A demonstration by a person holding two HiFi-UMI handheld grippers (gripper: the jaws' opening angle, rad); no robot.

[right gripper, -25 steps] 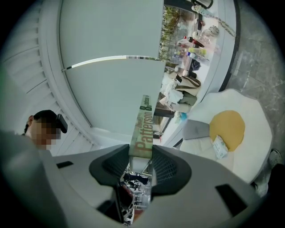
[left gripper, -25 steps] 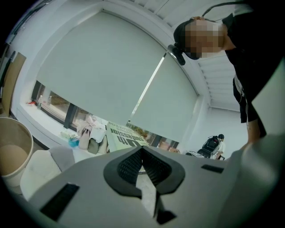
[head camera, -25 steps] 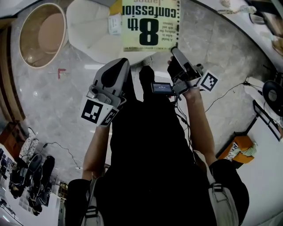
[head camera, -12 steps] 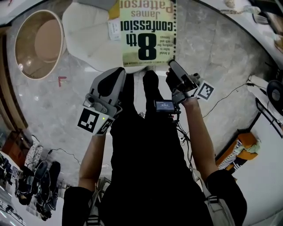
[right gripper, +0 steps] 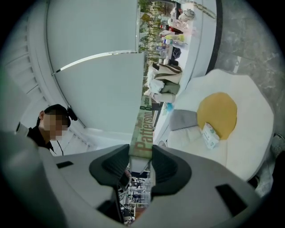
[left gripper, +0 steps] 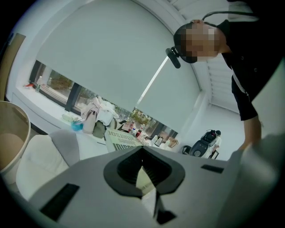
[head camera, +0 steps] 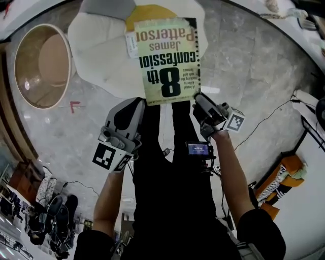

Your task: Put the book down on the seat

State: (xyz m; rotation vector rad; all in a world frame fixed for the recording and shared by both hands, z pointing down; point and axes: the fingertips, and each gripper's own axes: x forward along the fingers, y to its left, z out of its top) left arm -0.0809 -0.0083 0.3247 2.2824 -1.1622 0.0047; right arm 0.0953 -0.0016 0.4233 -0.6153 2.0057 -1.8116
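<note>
Right gripper (right gripper: pixel 141 156) clamps book (head camera: pixel 170 58) spine; book juts ahead over seat (head camera: pixel 96 45).

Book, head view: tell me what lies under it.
The white seat with its yellow centre patch lies below the book, and a small packet shows beside its edge. The book covers part of both.

From my remote station I count one book (head camera: pixel 170 61), two grippers, the left gripper (head camera: pixel 136 103) and the right gripper (head camera: pixel 199 98), one white seat (head camera: pixel 96 45), one yellow round pad (right gripper: pixel 217 113), one grey cushion (right gripper: pixel 183 119), one small packet (right gripper: pixel 210 136) and one round tub (head camera: pixel 30 89).
</note>
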